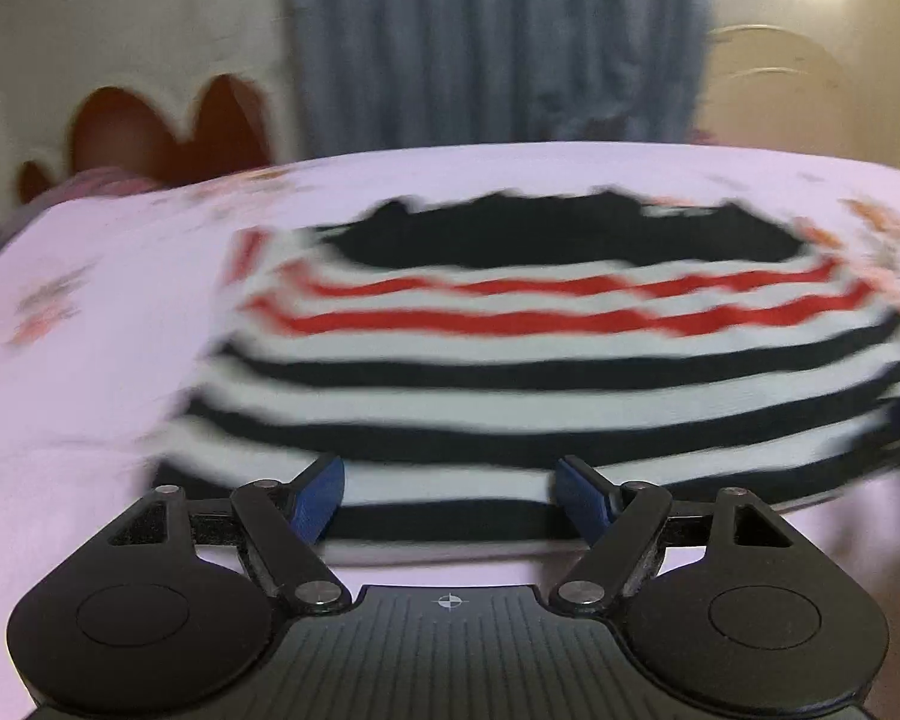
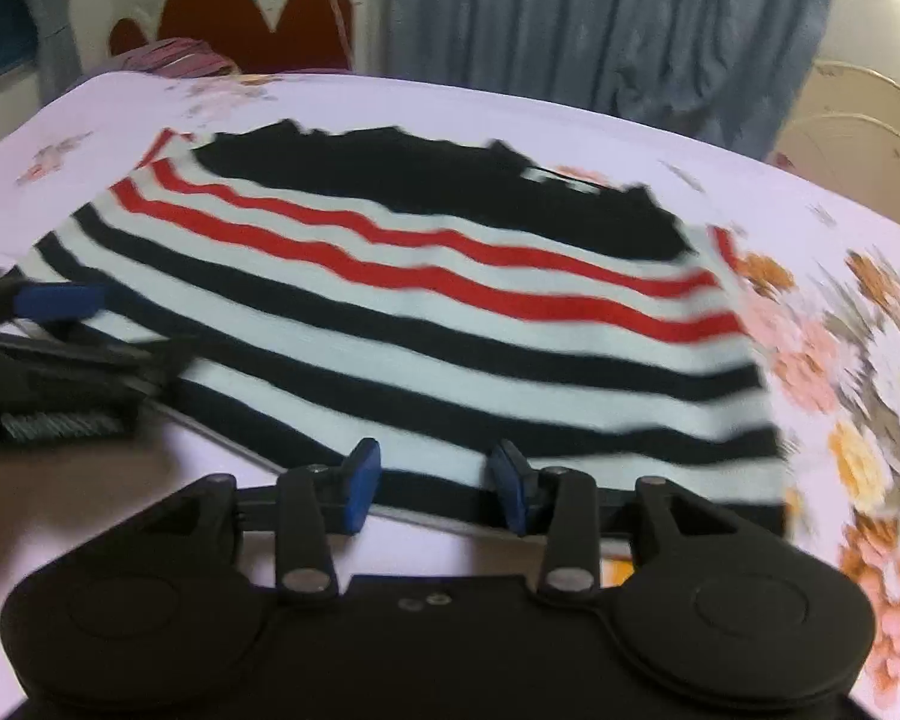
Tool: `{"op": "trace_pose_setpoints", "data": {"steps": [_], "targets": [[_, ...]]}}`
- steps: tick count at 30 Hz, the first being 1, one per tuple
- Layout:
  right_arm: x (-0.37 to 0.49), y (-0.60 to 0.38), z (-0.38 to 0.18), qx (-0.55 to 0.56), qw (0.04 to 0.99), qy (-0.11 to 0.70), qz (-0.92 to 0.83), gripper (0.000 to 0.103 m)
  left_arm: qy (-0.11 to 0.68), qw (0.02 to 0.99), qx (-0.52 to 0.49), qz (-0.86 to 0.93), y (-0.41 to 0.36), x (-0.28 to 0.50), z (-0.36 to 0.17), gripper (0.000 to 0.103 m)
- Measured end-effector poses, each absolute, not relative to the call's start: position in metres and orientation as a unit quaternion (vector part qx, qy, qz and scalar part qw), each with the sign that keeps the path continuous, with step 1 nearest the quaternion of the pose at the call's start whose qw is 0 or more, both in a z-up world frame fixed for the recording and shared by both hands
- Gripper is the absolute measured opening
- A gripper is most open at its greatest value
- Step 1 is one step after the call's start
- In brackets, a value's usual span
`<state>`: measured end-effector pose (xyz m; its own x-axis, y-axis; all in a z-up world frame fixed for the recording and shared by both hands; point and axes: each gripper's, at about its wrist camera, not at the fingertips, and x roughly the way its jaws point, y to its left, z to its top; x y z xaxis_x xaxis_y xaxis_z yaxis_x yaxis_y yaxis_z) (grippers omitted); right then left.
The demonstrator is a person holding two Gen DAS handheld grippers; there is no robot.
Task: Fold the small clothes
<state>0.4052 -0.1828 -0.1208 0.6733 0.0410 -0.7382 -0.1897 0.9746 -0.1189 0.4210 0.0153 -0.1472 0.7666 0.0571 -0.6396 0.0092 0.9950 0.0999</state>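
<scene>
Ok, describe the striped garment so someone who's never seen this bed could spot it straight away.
A floral bedsheet covers the bed. The striped garment lies flat in its middle. Unlike the pale, flowered sheet, it has bold navy and white bands, two red stripes and a solid dark top.

Your left view smeared by motion: striped garment [image 1: 510, 360] edges blurred, its right side cut off by frame edge; sheet [image 1: 90, 360] print unreadable. In your right view, left gripper [image 2: 60, 300] half cut off at frame's left edge, its jaws hard to read; garment's near hem hidden behind right gripper [image 2: 435, 480]
</scene>
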Motion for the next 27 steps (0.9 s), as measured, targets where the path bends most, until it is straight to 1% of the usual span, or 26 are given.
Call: {"op": "trace_pose_setpoints", "data": {"steps": [1, 2, 4, 7, 9, 10, 12, 15, 17, 18, 19, 27], "targets": [[0.4, -0.197, -0.12, -0.1, 0.915, 0.39, 0.033, 0.032, 0.339, 0.939, 0.046, 0.03, 0.031, 0.417, -0.149, 0.077], [0.398, -0.216, -0.121, -0.098, 0.916, 0.39, 0.003, 0.023, 0.339, 0.939, 0.038, 0.036, 0.044, 0.414, -0.151, 0.077], [0.398, -0.248, -0.123, -0.041, 0.916, 0.4, 0.011, 0.021, 0.342, 0.939, 0.021, 0.023, 0.057, 0.413, -0.152, 0.077], [0.401, -0.246, -0.112, -0.047, 0.916, 0.399, 0.016, 0.02, 0.323, 0.945, 0.04, 0.03, 0.048, 0.41, -0.143, 0.077], [0.397, -0.245, -0.102, -0.041, 0.928, 0.37, 0.01, 0.028, 0.331, 0.942, 0.048, 0.035, 0.047, 0.411, -0.147, 0.077], [0.399, -0.246, -0.105, -0.039, 0.927, 0.372, 0.006, 0.028, 0.34, 0.939, 0.046, 0.033, 0.049, 0.413, -0.151, 0.077], [0.407, -0.252, -0.12, -0.04, 0.913, 0.406, 0.0, 0.024, 0.338, 0.94, 0.044, 0.031, 0.05, 0.413, -0.15, 0.077], [0.404, -0.253, -0.115, -0.048, 0.915, 0.4, 0.003, 0.024, 0.326, 0.944, 0.036, 0.033, 0.054, 0.409, -0.144, 0.077], [0.401, -0.255, -0.112, -0.036, 0.921, 0.387, 0.0, 0.027, 0.338, 0.94, 0.038, 0.031, 0.055, 0.412, -0.15, 0.077], [0.404, -0.256, -0.119, -0.039, 0.915, 0.401, -0.001, 0.026, 0.339, 0.939, 0.038, 0.032, 0.054, 0.414, -0.151, 0.077], [0.404, -0.256, -0.124, -0.04, 0.917, 0.397, 0.0, 0.026, 0.341, 0.939, 0.038, 0.034, 0.053, 0.414, -0.151, 0.077], [0.404, -0.255, -0.122, -0.049, 0.917, 0.397, 0.002, 0.026, 0.34, 0.939, 0.038, 0.033, 0.055, 0.415, -0.153, 0.077]]}}
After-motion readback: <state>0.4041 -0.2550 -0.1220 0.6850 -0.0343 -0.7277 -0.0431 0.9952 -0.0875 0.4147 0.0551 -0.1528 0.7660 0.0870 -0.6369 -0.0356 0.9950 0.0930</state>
